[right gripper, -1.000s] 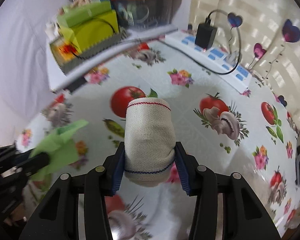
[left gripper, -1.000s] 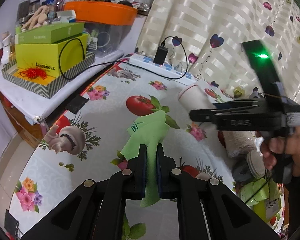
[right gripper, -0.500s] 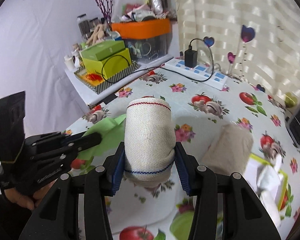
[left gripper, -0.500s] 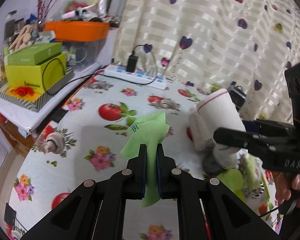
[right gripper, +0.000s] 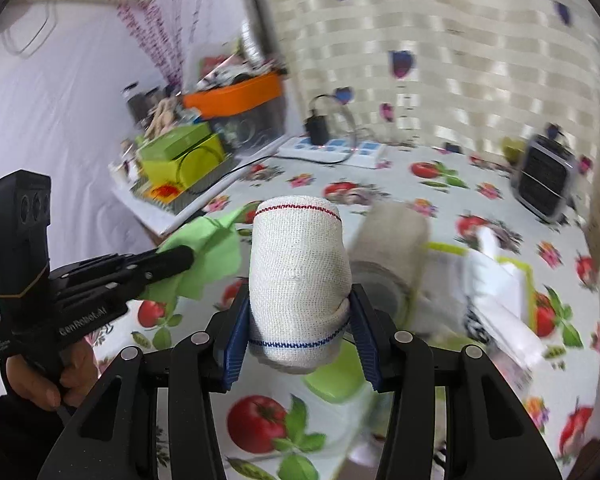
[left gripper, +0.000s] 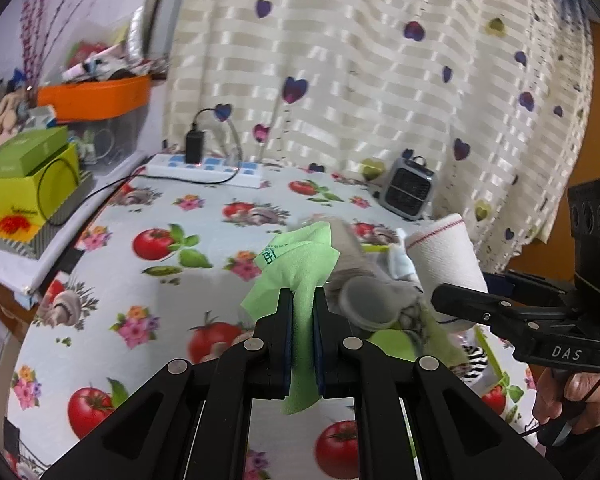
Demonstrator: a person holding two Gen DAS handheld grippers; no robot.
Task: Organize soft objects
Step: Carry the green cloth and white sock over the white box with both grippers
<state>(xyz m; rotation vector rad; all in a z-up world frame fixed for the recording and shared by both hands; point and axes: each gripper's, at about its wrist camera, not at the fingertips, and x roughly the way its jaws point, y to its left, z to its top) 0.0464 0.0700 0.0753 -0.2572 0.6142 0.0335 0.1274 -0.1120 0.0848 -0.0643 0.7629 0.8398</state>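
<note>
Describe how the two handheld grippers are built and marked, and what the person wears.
Both are black plastic pistol-grip tools with linkage arms joined by silver pins and blue pads on the fingers. The left gripper reads "GenRobot.AI" in white; the right gripper reads "DAS". Each carries a black block with three round lenses. A thin black cable trails below the right one. Sleeves look dark.

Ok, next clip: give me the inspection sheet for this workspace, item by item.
Surface: table under a tomato-and-mushroom print cover.
Job's things: green cloth and white roll, both held off the table; a blurred pile of soft items by a green tray.
Clutter: yellow-green boxes, orange bin, small heater.
Grippers: left gripper shut on the green cloth; right gripper shut on the white roll.
Cables: power strip with a black charger plugged in; a black cable runs to the boxes.
Surroundings: heart-print curtain, white wall.
</note>
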